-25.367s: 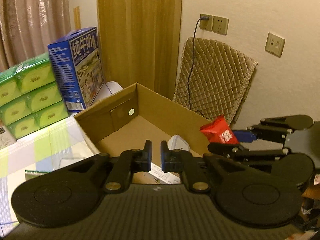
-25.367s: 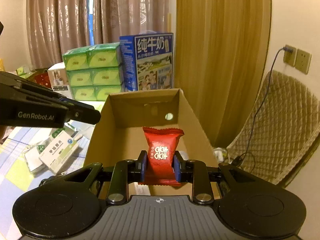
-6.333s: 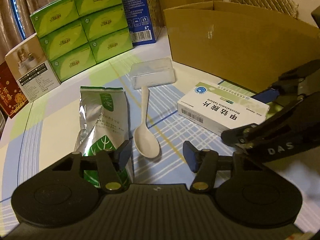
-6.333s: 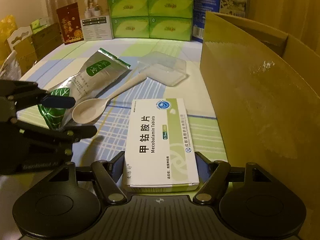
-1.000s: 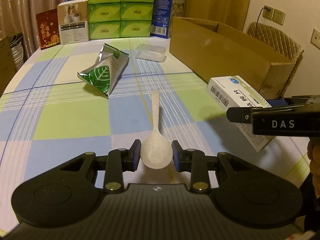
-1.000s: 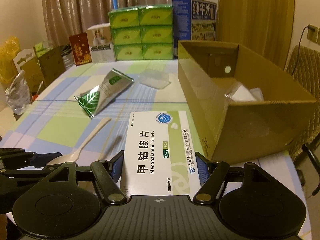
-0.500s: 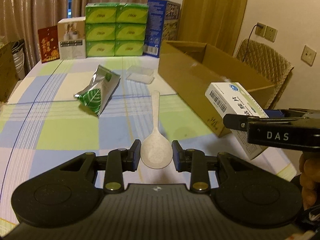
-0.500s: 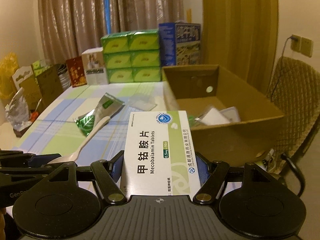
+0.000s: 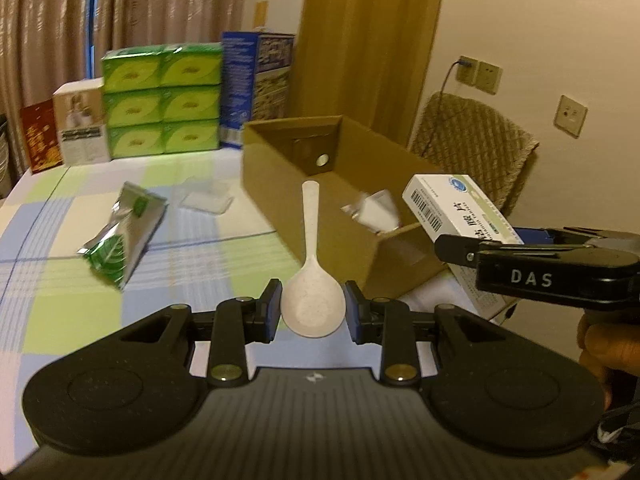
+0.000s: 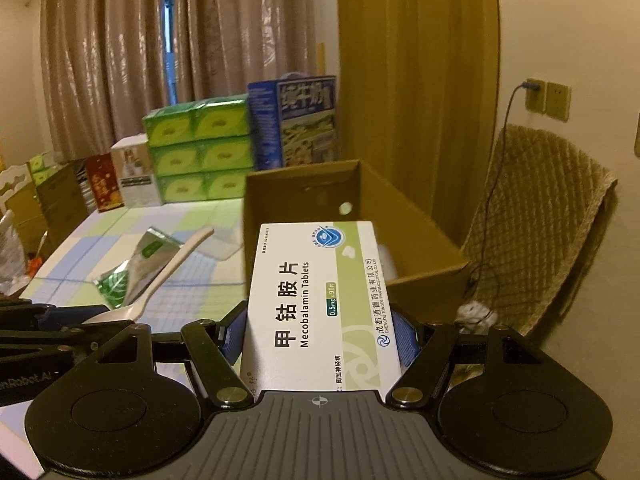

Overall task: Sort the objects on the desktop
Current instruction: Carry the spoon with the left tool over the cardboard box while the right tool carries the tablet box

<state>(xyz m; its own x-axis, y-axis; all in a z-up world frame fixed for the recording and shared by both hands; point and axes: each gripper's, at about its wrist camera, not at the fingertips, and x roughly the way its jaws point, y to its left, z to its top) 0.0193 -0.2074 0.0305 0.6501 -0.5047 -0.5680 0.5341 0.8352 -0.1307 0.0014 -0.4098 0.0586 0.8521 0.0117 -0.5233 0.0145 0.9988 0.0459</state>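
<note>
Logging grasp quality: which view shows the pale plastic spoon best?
The left wrist view: the pale plastic spoon sits centred, bowl pinched between the left tongs, handle pointing away. The right wrist view shows only its handle from the side, the bowl mostly hidden behind the tongs.

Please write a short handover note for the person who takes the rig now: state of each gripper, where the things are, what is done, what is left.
Left gripper: shut on the spoon, bowl between the pads, handle pointing forward, lifted off the table.
Right gripper: shut on the tablet box, held in the air in front of the carton.
Carton: open, at the table's far right; at least one pale item already lies inside.
On the table: foil pouch and clear plastic lid.
Done: spoon and tablet box picked up.
Left: likely drop both into the carton, then fetch the pouch and lid.
</note>
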